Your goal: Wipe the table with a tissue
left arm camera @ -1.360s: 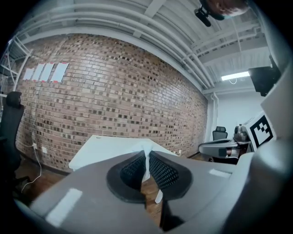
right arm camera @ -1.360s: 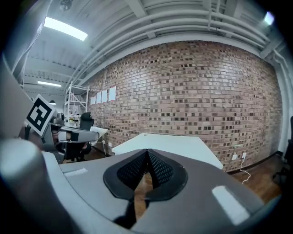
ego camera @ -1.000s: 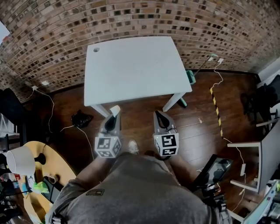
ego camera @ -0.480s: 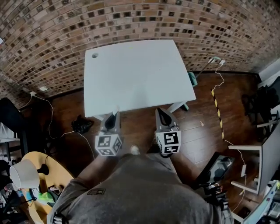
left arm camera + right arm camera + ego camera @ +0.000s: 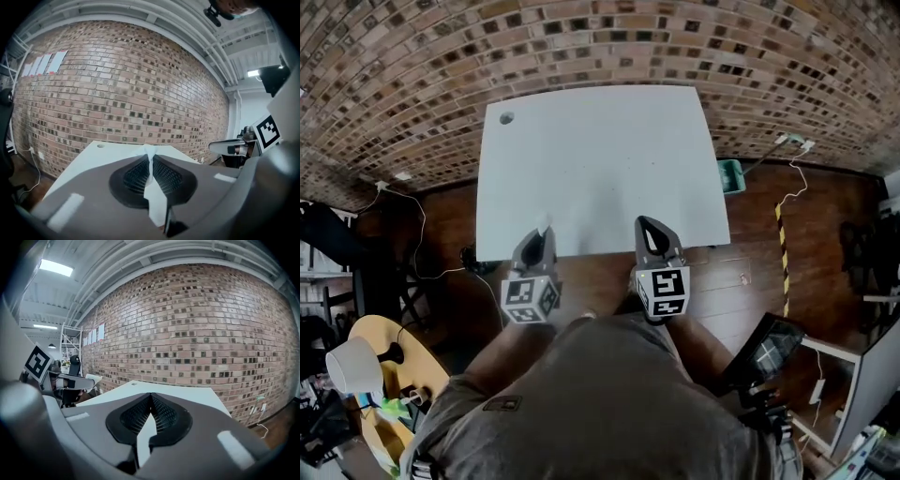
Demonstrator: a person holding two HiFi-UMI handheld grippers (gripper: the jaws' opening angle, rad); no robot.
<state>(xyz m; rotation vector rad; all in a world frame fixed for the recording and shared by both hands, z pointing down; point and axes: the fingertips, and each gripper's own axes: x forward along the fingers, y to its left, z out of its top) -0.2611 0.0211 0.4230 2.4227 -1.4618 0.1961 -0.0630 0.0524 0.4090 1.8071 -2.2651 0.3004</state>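
A white table [image 5: 600, 159] stands against a brick wall, with a small round hole [image 5: 506, 118] at its far left corner. My left gripper [image 5: 539, 239] hangs over the table's near edge, shut on a white tissue [image 5: 546, 223]. In the left gripper view the tissue [image 5: 151, 161] sticks up, pinched between the closed jaws of the left gripper [image 5: 150, 157], with the table [image 5: 105, 152] ahead. My right gripper [image 5: 650, 230] is also at the near edge. In the right gripper view the right gripper [image 5: 151, 397] is shut with nothing in it, and the table [image 5: 183, 392] lies beyond.
The brick wall [image 5: 581, 47] runs behind the table. A green bin [image 5: 730, 174] and cables [image 5: 787, 202] lie on the wooden floor at right. A round wooden table with a lamp [image 5: 352, 361] is at lower left, and a stand with a screen [image 5: 766, 352] at lower right.
The person has stepped closer to the table. Both grippers have gone from over the floor to the table's near edge. The tissue stays pinched in the left gripper.
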